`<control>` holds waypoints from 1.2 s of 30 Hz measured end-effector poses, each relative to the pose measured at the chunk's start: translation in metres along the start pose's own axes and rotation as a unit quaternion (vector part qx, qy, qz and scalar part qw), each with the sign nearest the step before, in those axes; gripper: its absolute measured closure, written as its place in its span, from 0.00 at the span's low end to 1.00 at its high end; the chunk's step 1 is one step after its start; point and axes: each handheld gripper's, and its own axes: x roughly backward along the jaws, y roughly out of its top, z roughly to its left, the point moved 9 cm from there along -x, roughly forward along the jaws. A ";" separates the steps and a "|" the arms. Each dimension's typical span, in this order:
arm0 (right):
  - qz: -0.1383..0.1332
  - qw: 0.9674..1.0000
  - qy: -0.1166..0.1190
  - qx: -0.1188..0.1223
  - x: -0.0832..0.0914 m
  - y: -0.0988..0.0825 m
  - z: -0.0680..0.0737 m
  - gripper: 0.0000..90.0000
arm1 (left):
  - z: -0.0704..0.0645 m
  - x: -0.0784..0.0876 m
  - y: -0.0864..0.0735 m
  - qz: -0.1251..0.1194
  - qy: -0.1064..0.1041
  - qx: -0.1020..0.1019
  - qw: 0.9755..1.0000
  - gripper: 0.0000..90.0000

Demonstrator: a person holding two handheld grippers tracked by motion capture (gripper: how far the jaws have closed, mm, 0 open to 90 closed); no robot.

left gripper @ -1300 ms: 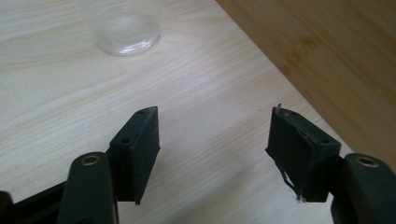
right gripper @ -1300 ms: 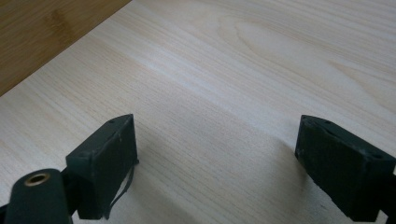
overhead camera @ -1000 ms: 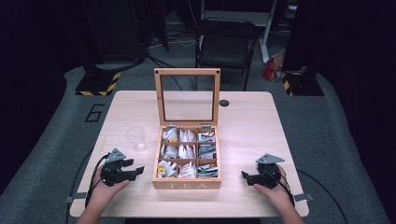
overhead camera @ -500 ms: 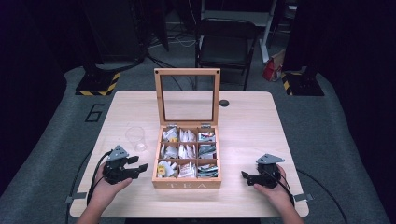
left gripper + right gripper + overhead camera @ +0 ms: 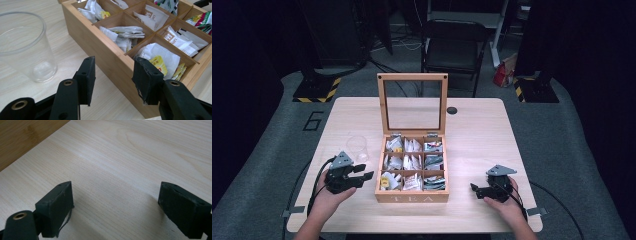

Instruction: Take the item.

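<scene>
Bamboo tea box sits mid-table, glass lid upright, its compartments stocked with paper tea sachets. Step in hand, by judgement: approach to the near-left compartment, where a white sachet with a yellow label lies. The left gripper hovers just outside the box wall, jaws half spread and lately closing, nothing between them. Next move calls for clearing that wall. The right gripper rests wide open on the table (idle). A clear plastic cup stands empty beside the box.

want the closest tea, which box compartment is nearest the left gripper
The front-left compartment, with the yellow-labelled packet, is right beyond the left gripper; other compartments lie farther along the tea box.
</scene>
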 end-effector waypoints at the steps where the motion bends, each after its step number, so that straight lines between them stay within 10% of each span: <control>1: 0.000 1.000 0.000 0.000 0.000 0.000 0.000 0.13 | -0.002 0.000 0.001 0.003 -0.005 0.000 1.000 0.59; 36: 0.000 1.000 0.000 0.000 0.000 0.000 0.000 0.13 | -0.033 -0.028 0.014 0.002 -0.059 -0.009 0.998 0.69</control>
